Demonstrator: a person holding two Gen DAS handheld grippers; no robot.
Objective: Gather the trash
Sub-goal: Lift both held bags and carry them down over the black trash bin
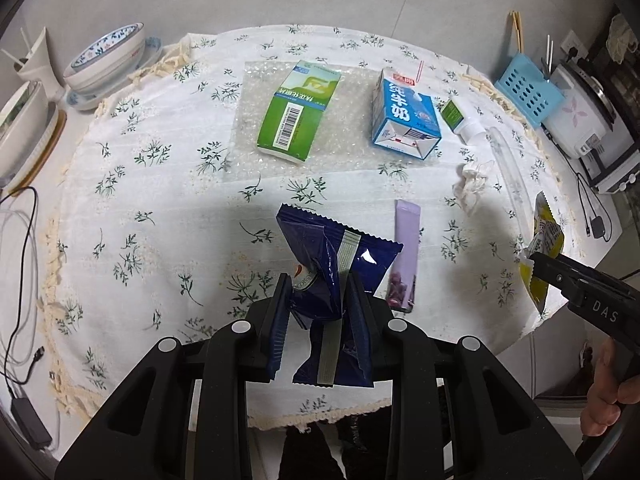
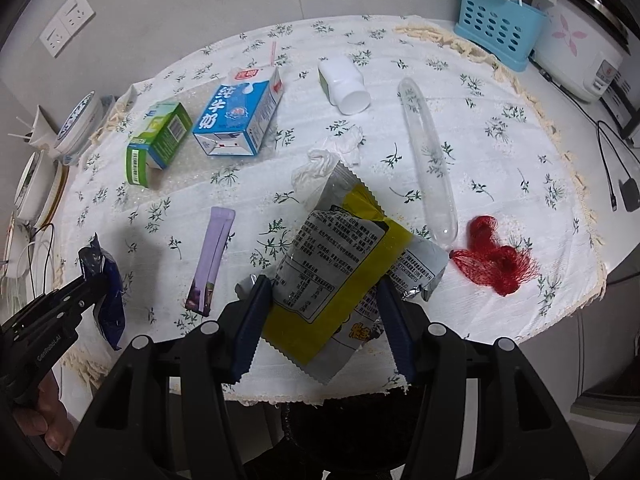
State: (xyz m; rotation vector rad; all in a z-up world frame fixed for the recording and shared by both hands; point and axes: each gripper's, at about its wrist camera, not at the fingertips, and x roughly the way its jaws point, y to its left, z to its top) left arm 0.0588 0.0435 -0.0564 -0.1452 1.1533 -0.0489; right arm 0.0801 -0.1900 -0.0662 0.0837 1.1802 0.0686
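My left gripper (image 1: 318,300) is shut on a crumpled dark blue snack wrapper (image 1: 340,256) and holds it above the floral tablecloth (image 1: 160,184). In the right wrist view that gripper (image 2: 96,284) shows at the left edge with the blue wrapper (image 2: 110,300). My right gripper (image 2: 324,300) is shut on a yellow and silver snack bag (image 2: 340,256), lifted off the cloth; the left wrist view shows the right gripper (image 1: 532,264) and the yellow bag (image 1: 546,236) at the far right. On the cloth lie a purple sachet (image 2: 212,256), a green box (image 1: 298,112), a blue milk carton (image 1: 404,116), a crumpled tissue (image 2: 332,156), a white bottle (image 2: 344,82) and red netting (image 2: 496,256).
A clear plastic tube (image 2: 430,152) lies right of centre on the cloth. Bowls (image 1: 108,56) stand at the far left, a blue utensil basket (image 2: 496,28) and a white rice cooker (image 2: 576,52) at the far right. Cables (image 1: 20,240) run along the left edge. A hand (image 1: 608,396) grips the right tool.
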